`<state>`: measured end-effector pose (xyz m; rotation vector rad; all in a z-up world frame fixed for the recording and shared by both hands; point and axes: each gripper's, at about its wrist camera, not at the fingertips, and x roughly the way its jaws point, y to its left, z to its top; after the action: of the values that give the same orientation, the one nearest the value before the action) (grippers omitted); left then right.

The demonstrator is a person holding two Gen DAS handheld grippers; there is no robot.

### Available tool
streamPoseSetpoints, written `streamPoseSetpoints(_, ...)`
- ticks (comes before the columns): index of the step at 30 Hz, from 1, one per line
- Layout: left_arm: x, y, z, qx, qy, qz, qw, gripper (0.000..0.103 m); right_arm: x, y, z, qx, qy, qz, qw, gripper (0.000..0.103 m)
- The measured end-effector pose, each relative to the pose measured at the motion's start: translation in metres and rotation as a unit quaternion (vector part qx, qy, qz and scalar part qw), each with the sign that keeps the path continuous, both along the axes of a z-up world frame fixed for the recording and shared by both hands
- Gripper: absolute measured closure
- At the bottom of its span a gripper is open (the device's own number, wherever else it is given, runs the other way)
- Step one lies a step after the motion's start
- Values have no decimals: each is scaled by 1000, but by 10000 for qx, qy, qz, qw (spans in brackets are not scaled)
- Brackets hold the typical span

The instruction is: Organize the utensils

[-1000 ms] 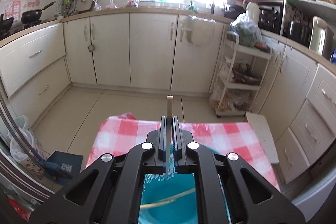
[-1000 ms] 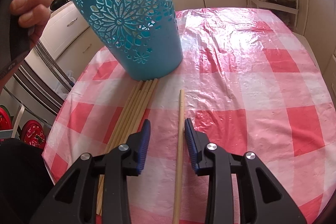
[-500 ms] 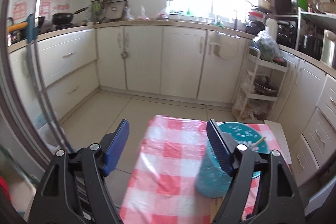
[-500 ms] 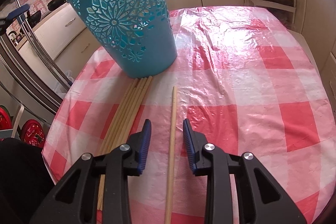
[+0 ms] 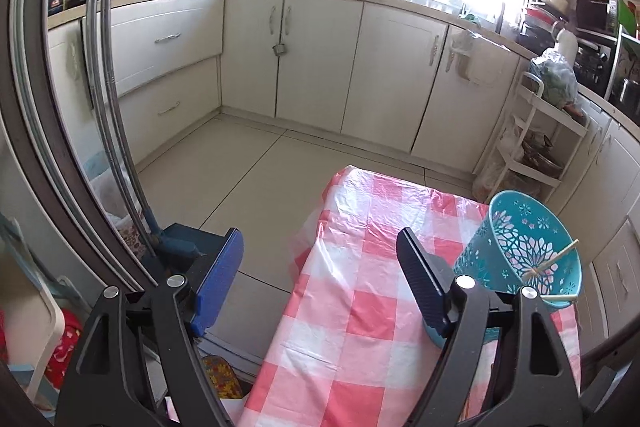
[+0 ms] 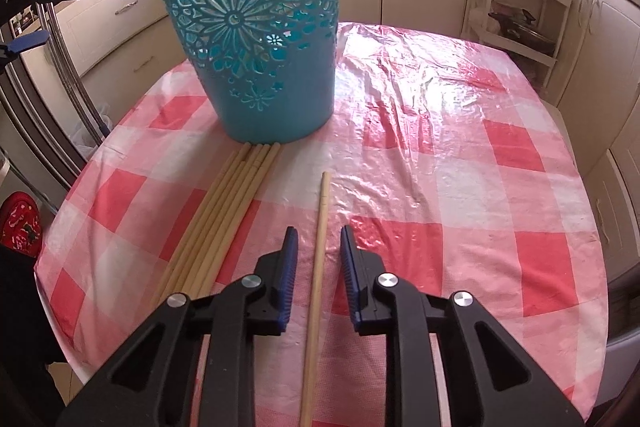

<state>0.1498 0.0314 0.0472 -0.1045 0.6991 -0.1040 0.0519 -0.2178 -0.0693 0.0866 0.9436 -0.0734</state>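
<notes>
**One chopstick in the bin, the next one lined up**

One chopstick (image 5: 554, 259) now leans inside the teal cutout bin (image 5: 520, 247), tip poking over the rim. A second ago the left gripper (image 5: 320, 275) was clamped on that stick right above the bin; now its jaws are spread wide with nothing between them, and it has swung off toward the table's left edge, mostly looking at kitchen floor. So that drop counts as done.

Meanwhile the right gripper (image 6: 318, 267) hangs over a single chopstick (image 6: 318, 259) lying apart from the others on the checked tablecloth (image 6: 460, 147). Its jaws are closing, noticeably narrower than half a second back, with the stick running straight down the gap. The pads don't look like they're touching the wood yet, so no grasp so far.

A bundle of five or so chopsticks (image 6: 224, 219) sits just left of the loner, their far ends nearly touching the bin's base near the table's left side.

Task-wise it looks early: one stick stowed, one about to be pinched, the bundle untouched. Thin round sticks on slick plastic could roll when squeezed.
</notes>
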Motion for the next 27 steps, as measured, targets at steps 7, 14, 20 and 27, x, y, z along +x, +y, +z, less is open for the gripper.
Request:
streamPoseSetpoints(7,-1,-16,-4,98,131,-255,9995,27,1,3,1,-210,103,60,9997,88)
streamPoseSetpoints(14,-1,-27,-10,181,224,-397,9988,27,1,6,1,-261,91,142,9995,96)
streamPoseSetpoints(20,2,-26,-14,162,349,-404,9984,27,-5,-4,4,305,97,-22,9995,98)
streamPoseSetpoints(27,4,-23,-19,115,467,-385,9981,27,-24,-19,37,1004,-285,-183,9944,98)
